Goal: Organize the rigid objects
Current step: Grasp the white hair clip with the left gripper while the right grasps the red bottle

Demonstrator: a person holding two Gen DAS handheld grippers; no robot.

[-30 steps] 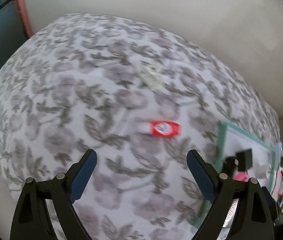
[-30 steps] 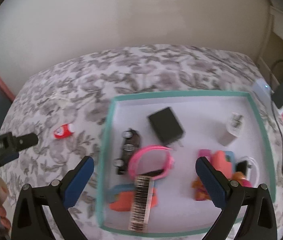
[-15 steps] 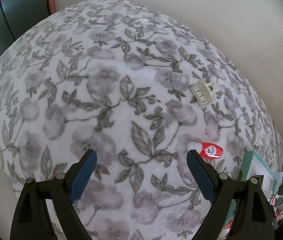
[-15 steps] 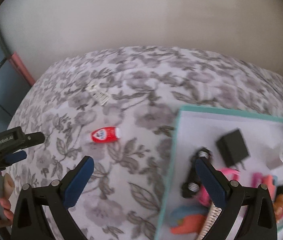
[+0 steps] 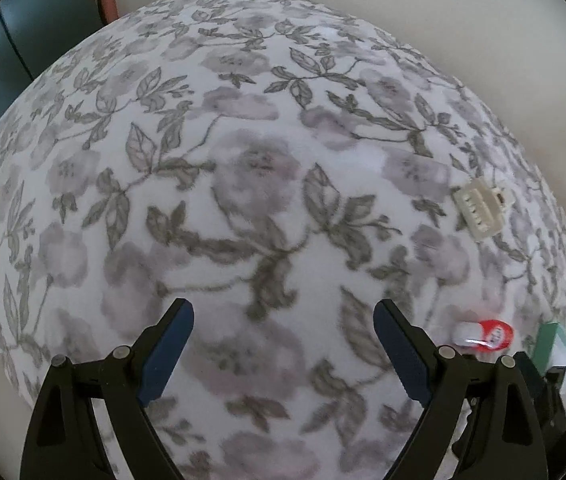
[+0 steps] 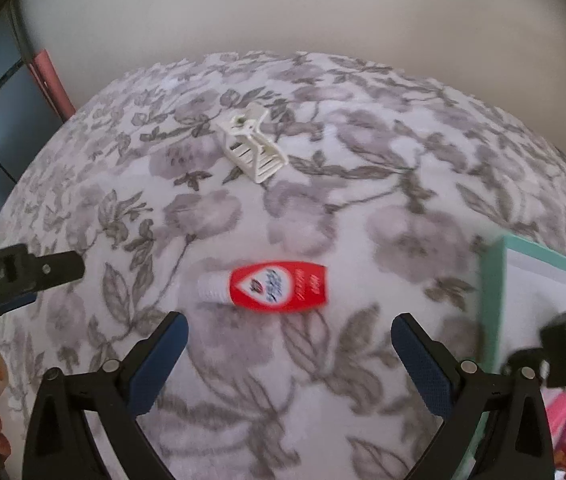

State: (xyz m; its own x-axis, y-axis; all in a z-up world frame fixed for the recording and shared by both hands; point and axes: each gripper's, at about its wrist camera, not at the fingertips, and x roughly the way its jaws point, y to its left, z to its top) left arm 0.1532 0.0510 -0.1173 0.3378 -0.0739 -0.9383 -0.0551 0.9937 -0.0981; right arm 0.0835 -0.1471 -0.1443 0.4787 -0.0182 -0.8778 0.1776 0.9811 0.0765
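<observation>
In the right wrist view the right gripper (image 6: 289, 340) has its jaws wide apart and empty, with the red tube (image 6: 271, 286) lying on the floral cloth (image 6: 363, 160) just above them at frame centre. A white clip (image 6: 253, 150) lies higher up, well apart from the tube, and the teal tray (image 6: 491, 300) sits at the right edge. In the left wrist view the left gripper (image 5: 283, 344) likewise has its jaws apart over bare cloth, the tube at lower right and the clip at mid right.

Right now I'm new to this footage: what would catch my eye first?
The red tube with its white cap, lying on the floral blanket just ahead of the open right tool. Beyond it lies a white clip; the teal tray sits at the right edge.
</observation>
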